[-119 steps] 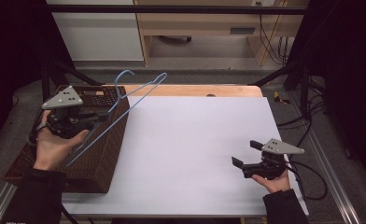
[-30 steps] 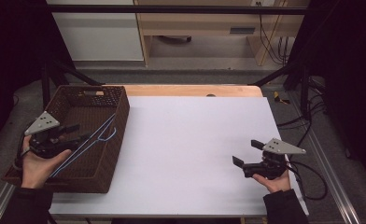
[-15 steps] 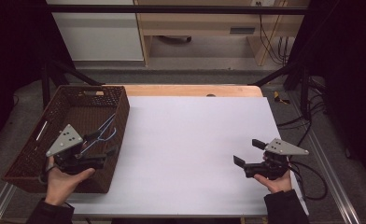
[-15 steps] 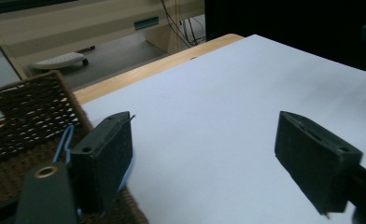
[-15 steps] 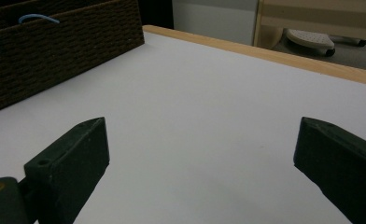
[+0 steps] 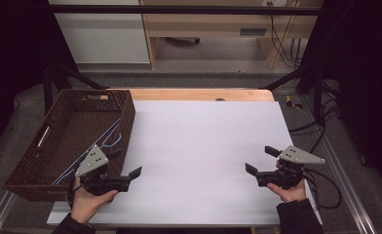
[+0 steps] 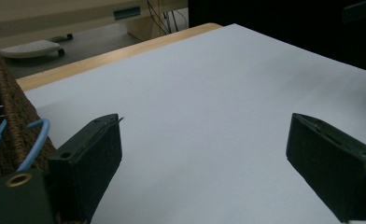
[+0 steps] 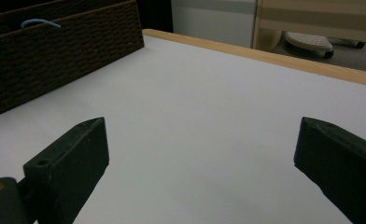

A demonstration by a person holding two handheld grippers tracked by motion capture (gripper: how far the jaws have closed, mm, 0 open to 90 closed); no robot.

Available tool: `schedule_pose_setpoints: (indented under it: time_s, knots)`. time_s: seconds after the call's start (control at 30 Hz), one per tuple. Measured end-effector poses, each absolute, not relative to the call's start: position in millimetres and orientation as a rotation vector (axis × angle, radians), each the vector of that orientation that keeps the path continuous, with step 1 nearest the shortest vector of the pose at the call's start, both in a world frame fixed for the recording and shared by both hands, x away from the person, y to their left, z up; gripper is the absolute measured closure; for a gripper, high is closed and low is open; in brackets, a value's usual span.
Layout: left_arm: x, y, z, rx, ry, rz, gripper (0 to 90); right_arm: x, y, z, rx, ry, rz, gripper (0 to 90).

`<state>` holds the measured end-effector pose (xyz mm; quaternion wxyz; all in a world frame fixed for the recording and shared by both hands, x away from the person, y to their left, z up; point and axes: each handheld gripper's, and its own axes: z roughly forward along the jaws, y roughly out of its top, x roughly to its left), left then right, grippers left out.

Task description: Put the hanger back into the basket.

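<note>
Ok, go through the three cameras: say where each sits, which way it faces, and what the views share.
High view: above the person's side, looking forward and down on the table; shows both hands, left gripper and right gripper.
Left gripper view: rides the left gripper, low, facing across the table; its open jaws frame it.
Right gripper view: rides the right gripper, facing the basket; open jaws.
Shared: the basket and blue hanger appear in all three.
</note>
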<state>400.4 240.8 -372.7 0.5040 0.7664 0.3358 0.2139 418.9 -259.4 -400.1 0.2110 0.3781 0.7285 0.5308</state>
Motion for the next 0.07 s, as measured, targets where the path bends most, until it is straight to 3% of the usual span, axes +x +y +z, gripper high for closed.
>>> schedule_pose_setpoints:
  time_s: [0.07]
  knots:
    - [400.7,241.7,-374.9,1.846,0.813,0.52,10.4,418.4,-259.2,-400.4,1.044,2.028,1.474,3.6]
